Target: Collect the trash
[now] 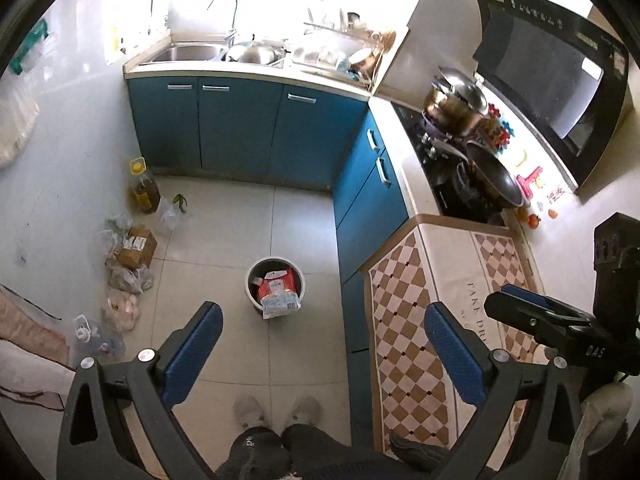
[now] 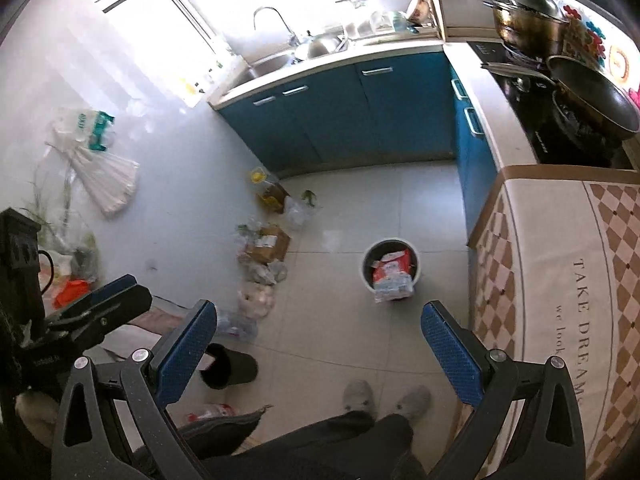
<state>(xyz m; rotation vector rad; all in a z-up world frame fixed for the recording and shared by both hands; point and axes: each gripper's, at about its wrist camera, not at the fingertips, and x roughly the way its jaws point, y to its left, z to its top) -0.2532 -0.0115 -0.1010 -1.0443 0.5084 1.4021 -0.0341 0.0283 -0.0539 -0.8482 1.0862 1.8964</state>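
Kitchen floor seen from above through both wrist cameras. The left gripper point(image 1: 320, 344) is held high over the tiled floor point(image 1: 240, 220), its blue-padded fingers point(image 1: 192, 352) spread wide with nothing between them. The right gripper point(image 2: 316, 344) is likewise spread and empty; from the left wrist view it appears at the right edge point(image 1: 532, 312) above the checked cloth point(image 1: 420, 320) that covers the near counter.

The trash bin point(image 1: 275, 286), a round grey pail, stands on the floor just left of the blue cabinets point(image 1: 248, 128). It is filled with packaging: a red wrapper point(image 1: 276, 286) inside and a blue-and-white plastic pack point(image 1: 282, 304) that leans over the near rim. In the right wrist view the same bin point(image 2: 392, 270) lies far between the fingers.

Along the left wall lies a row of loose items: an oil bottle point(image 1: 142, 188) with a yellow cap, a cardboard box point(image 1: 136, 246), and several clear plastic bags point(image 1: 124, 280). A dark slipper point(image 2: 228, 366) lies near the right gripper's left finger. The person's two feet point(image 1: 276, 410) in light shoes stand at the near edge. The sink point(image 1: 208, 52) and the stove with pots point(image 1: 460, 108) occupy the far and right counters.
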